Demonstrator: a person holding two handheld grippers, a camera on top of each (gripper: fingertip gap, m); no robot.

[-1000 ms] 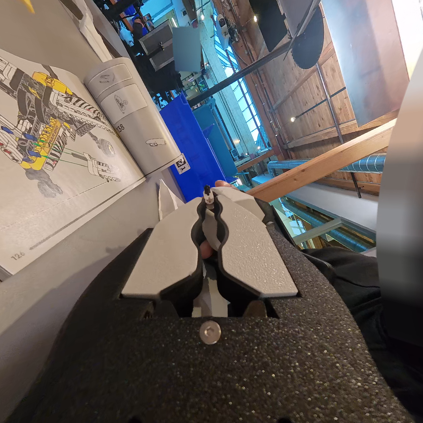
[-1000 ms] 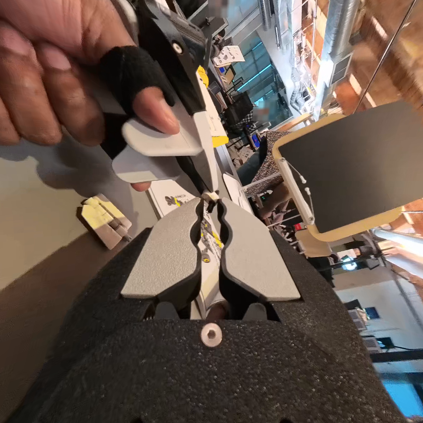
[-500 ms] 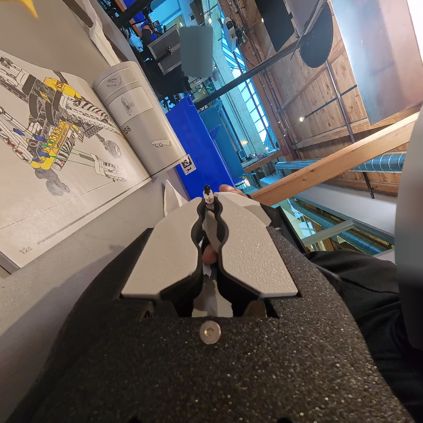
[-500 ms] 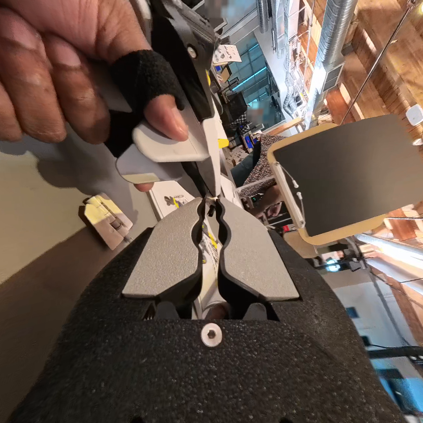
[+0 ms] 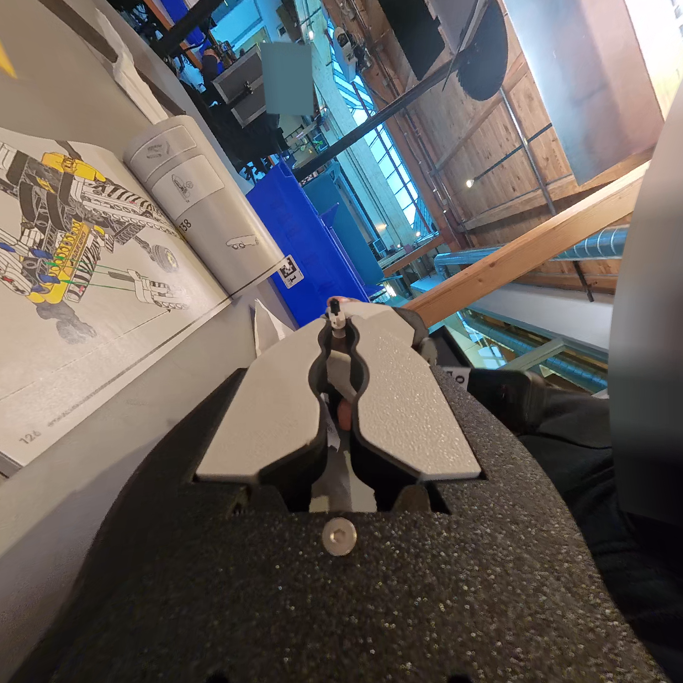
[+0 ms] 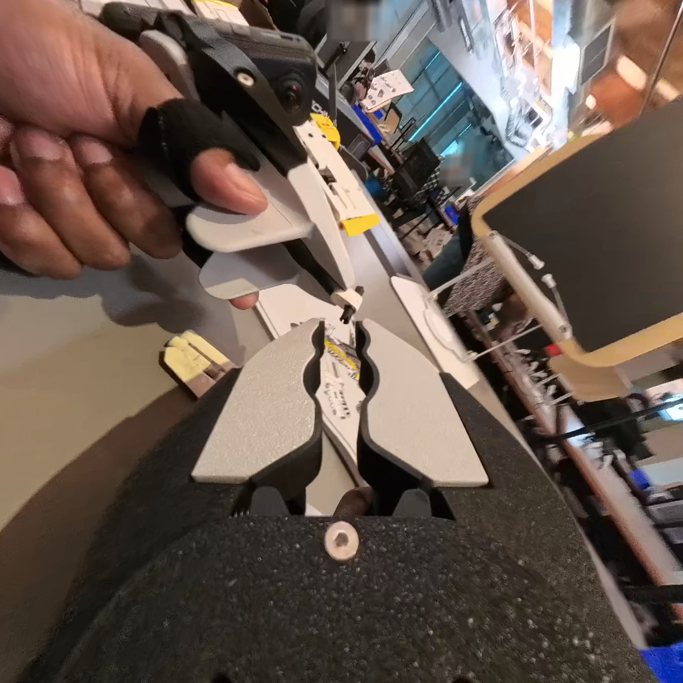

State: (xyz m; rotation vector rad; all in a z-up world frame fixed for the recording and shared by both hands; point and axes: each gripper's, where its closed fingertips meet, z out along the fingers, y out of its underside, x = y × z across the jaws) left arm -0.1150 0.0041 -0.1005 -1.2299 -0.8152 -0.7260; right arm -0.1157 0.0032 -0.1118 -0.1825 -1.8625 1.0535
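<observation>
The grey counter [image 5: 155, 373] carries an open instruction booklet [image 5: 92, 295], with a blue bin [image 5: 303, 236] just beyond the booklet; a yellow-and-brown block piece [image 6: 192, 358] lies near the booklet's other side. Above the booklet, the left tongs [image 5: 335, 322] are clamped on a small white piece with a black pin [image 6: 350, 299]; the right tongs [image 6: 340, 325] stand apart and bare just under that pin, not touching it.
</observation>
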